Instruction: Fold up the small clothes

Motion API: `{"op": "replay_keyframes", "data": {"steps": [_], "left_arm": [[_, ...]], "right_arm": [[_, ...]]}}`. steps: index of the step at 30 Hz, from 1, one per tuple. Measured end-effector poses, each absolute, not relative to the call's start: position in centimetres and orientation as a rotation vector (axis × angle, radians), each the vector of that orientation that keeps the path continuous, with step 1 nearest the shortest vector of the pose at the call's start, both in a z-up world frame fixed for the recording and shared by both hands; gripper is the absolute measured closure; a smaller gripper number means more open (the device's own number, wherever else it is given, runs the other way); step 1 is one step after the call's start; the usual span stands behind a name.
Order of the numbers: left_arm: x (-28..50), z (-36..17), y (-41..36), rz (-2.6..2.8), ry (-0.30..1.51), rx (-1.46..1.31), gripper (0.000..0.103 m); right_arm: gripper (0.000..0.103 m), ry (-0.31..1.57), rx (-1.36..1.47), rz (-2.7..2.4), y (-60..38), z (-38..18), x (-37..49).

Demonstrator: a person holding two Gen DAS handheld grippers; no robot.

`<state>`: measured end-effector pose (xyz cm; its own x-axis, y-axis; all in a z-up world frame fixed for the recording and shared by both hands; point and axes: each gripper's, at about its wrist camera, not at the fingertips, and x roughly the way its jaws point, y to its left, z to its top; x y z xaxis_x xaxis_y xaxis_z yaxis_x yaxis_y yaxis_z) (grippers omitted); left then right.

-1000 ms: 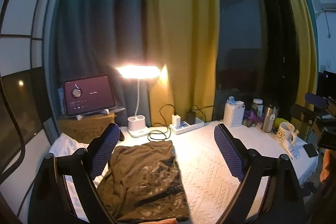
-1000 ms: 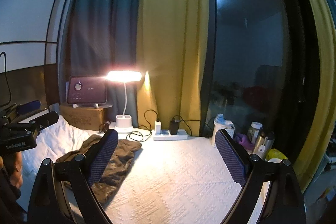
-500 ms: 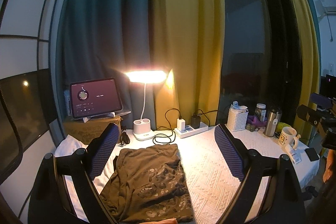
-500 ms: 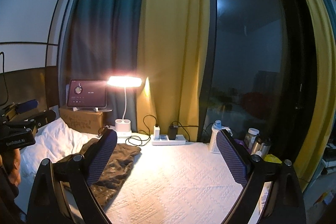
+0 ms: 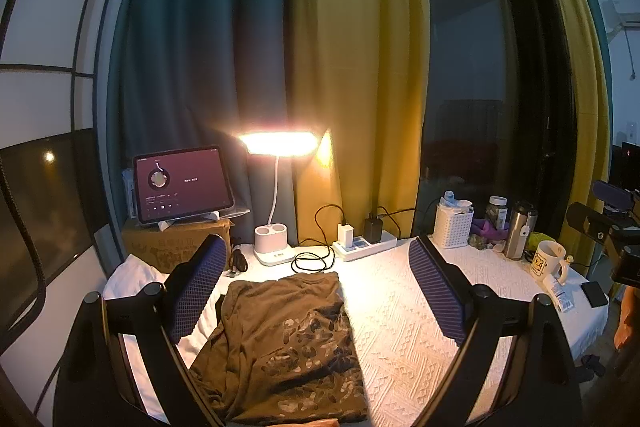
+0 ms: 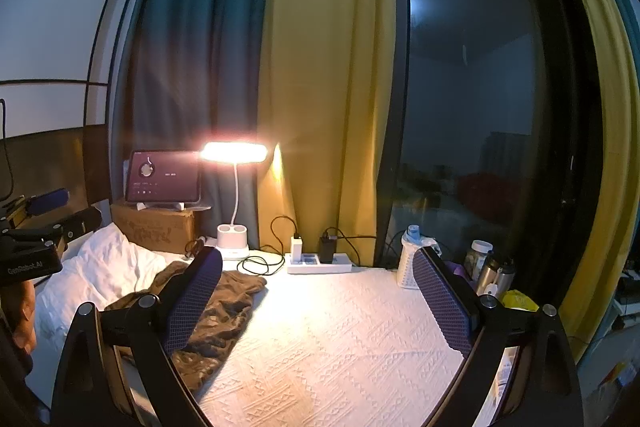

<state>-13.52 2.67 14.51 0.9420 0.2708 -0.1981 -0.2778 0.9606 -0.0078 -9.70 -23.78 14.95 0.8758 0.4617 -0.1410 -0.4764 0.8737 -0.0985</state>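
An olive-brown printed garment (image 5: 288, 343) lies folded into a rough rectangle on the white textured table cover (image 5: 404, 339). My left gripper (image 5: 316, 291) hovers above it, open, nothing between its blue-padded fingers (image 5: 196, 287). In the right wrist view the same garment (image 6: 224, 311) lies at the lower left, partly behind the left finger. My right gripper (image 6: 318, 303) is open over bare table cover (image 6: 332, 343), holding nothing. Each gripper shows at the edge of the other's view: the right gripper (image 5: 608, 223), the left gripper (image 6: 32, 243).
At the back stand a lit desk lamp (image 5: 276, 147), a tablet (image 5: 180, 183) on a cardboard box (image 5: 176, 247), a power strip (image 5: 364, 247) with cables, a white basket (image 5: 454, 225), a steel flask (image 5: 518, 229) and a mug (image 5: 548, 263). White crumpled cloth (image 6: 96, 271) lies left.
Both grippers have lifted and drawn back a little, so the table and lamp sit lower in both views. The garment has not moved. Both grippers stay open.
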Motion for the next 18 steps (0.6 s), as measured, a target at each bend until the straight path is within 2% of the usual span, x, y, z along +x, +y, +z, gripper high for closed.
{"op": "replay_keyframes", "data": {"steps": [18], "left_arm": [[-13.42,13.96,2.62,0.325,0.202,-0.040,0.011]], "right_arm": [[0.006,0.123,-0.137,0.472,-23.98,14.55,-9.77]]}}
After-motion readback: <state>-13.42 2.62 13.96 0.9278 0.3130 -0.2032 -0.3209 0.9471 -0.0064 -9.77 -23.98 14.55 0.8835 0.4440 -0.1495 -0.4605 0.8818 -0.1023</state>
